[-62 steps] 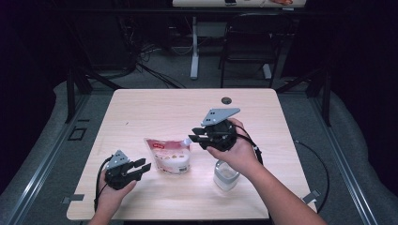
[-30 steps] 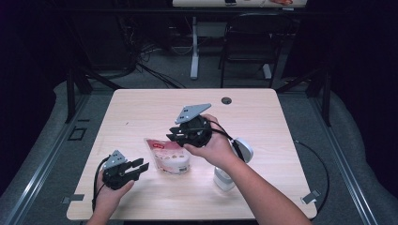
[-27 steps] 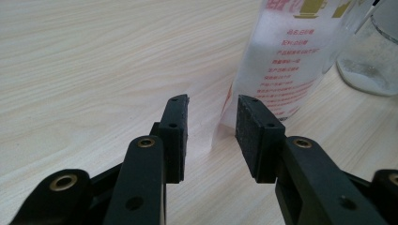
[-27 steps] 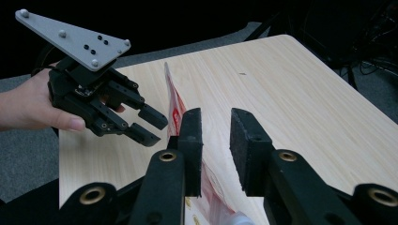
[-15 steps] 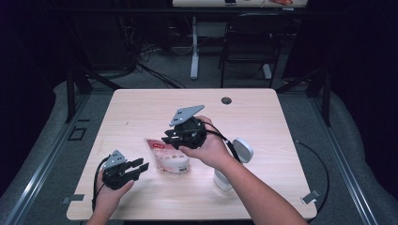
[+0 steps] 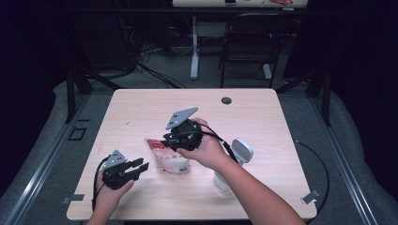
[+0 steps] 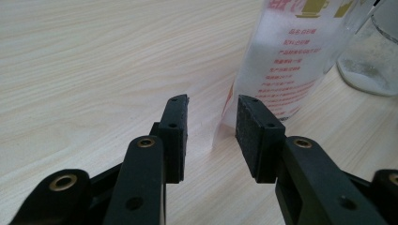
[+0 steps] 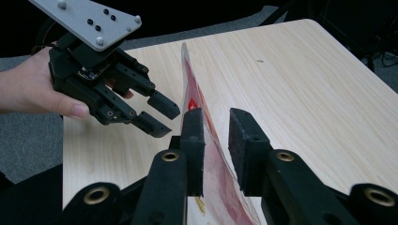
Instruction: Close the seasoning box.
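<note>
A red and white pouch [image 6: 171, 160] stands on the wooden table [image 6: 263, 122], its printed side [image 7: 286, 61] towards the left gripper. My right gripper [image 6: 168, 139] hangs over the pouch's top. The thin upper edge of the pouch [image 8: 192, 93] runs between its jaws [image 8: 218, 131], which have just been closing; it lies along the left pad, with a gap to the right pad. My left gripper [image 6: 140, 165] sits low at the pouch's left and is open [image 7: 211, 122], the pouch's bottom corner just beyond its pads. It shows again as the left gripper [image 8: 162, 115].
A clear jar [image 7: 371, 61] with white powder stands right of the pouch, partly behind my right forearm as the jar [image 6: 219, 180], with a white lid [image 6: 241, 151]. A cable hole [image 6: 226, 100] is near the table's far edge. A chair [image 6: 248, 42] stands beyond the table.
The right hand came left from above the jar and settled over the pouch's top, jaws narrowing around the edge. The left gripper kept still.
</note>
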Motion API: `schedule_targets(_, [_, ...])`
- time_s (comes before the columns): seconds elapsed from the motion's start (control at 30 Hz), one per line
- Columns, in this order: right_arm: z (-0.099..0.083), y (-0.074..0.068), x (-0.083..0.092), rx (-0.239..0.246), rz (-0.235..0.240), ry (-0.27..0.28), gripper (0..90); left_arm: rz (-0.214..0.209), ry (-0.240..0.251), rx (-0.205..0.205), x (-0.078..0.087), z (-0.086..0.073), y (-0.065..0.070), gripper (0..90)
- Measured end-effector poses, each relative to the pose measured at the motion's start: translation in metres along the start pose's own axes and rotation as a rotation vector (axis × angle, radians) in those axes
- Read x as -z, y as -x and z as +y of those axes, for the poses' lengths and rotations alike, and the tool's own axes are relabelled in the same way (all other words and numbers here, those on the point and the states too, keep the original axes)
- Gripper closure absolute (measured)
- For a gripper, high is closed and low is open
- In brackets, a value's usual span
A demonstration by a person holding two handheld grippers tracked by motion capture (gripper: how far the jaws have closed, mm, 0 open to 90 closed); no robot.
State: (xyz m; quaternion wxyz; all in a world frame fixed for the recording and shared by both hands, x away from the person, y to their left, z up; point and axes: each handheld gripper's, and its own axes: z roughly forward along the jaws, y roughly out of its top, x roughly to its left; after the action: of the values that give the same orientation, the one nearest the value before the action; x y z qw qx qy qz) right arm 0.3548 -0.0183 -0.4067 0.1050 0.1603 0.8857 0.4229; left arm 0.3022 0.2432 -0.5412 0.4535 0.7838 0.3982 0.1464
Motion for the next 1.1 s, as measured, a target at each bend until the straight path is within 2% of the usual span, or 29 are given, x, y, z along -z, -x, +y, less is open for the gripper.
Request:
schedule_targets(0.2, [0.0009, 0.0008, -0.003, 0.016, 0.015, -0.017, 79.7, -0.001, 0.001, 0.001, -0.0001, 0.0, -0.0002, 64.4])
schedule_targets(0.5, [0.0023, 0.0048, -0.0037, 0.013, 0.037, -0.031, 86.8, -0.001, 0.003, 0.004, -0.0007, -0.0001, 0.0, 64.4])
schedule_targets(0.63, [0.0032, 0.0054, -0.0032, 0.02, 0.028, -0.039, 89.7, -0.001, 0.002, 0.007, -0.0007, -0.0002, 0.0, 64.4])
schedule_targets(1.1, [0.0013, 0.0067, 0.0014, 0.021, 0.033, -0.043, 90.0, 0.0, 0.003, 0.004, -0.0004, -0.0003, -0.0005, 64.4])
